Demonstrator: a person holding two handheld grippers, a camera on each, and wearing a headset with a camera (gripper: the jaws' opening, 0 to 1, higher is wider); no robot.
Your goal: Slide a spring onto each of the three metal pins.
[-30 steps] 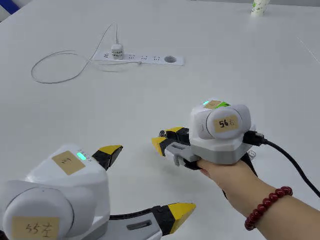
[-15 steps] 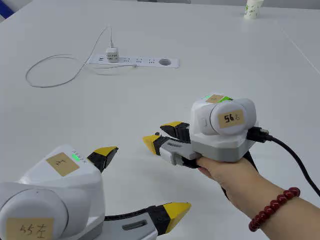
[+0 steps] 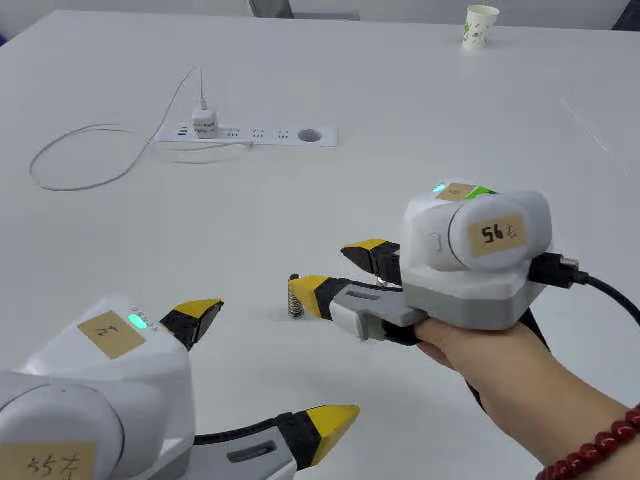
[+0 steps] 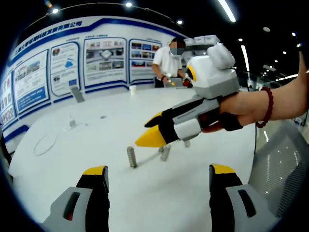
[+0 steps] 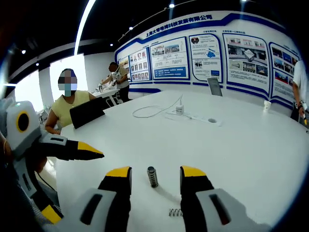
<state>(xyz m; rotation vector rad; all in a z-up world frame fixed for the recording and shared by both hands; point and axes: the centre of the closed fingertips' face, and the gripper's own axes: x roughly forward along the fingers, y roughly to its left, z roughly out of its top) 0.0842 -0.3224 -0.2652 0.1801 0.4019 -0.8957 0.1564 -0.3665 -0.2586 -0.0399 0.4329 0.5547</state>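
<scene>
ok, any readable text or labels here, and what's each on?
"56" plus an unclear handwritten character: tan sticker on the right gripper.
"55" plus an unclear character: tan sticker on the left gripper.
Top sticker on the left gripper: scribble, unreadable.
Wall posters: too small to read.
Paper cup: green print, unreadable.

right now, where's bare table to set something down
Bare table runs wide between the power strip and the right gripper, and on from the strip toward the cup. It is crowded at that gripper's jaws, where a sprung pin stands and a loose spring lies, with the open left gripper close by.
</scene>
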